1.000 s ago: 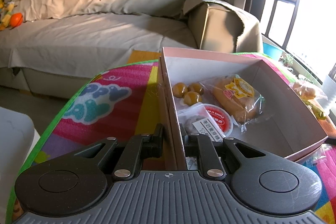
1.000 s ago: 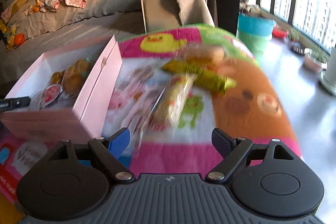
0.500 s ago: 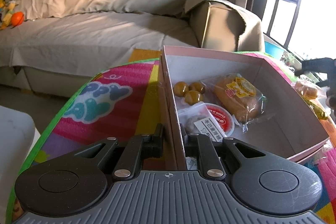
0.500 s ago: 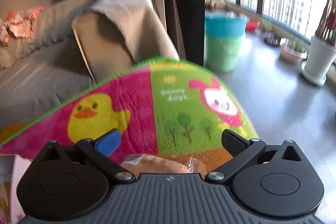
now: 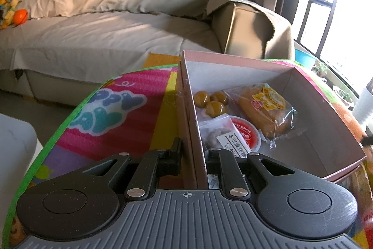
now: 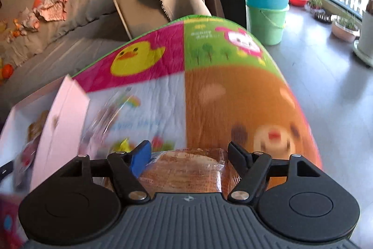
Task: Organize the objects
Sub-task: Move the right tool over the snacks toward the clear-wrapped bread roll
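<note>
Pinching the near wall of the pink box (image 5: pixel 235 63), my left tongs (image 5: pixel 193 152) are closed on the cardboard, one finger outside and one inside. Within the box lie a wrapped bun (image 5: pixel 265 109), three round brown sweets (image 5: pixel 211 100), a red-lidded cup (image 5: pixel 244 133) and a labelled packet (image 5: pixel 221 135). My right tongs (image 6: pixel 189 155) stand over the cartoon play mat (image 6: pixel 233 95), their fingers at either side of a wrapped bread loaf (image 6: pixel 184 169) (firm contact cannot be judged). The box sits to their left, blurred.
</note>
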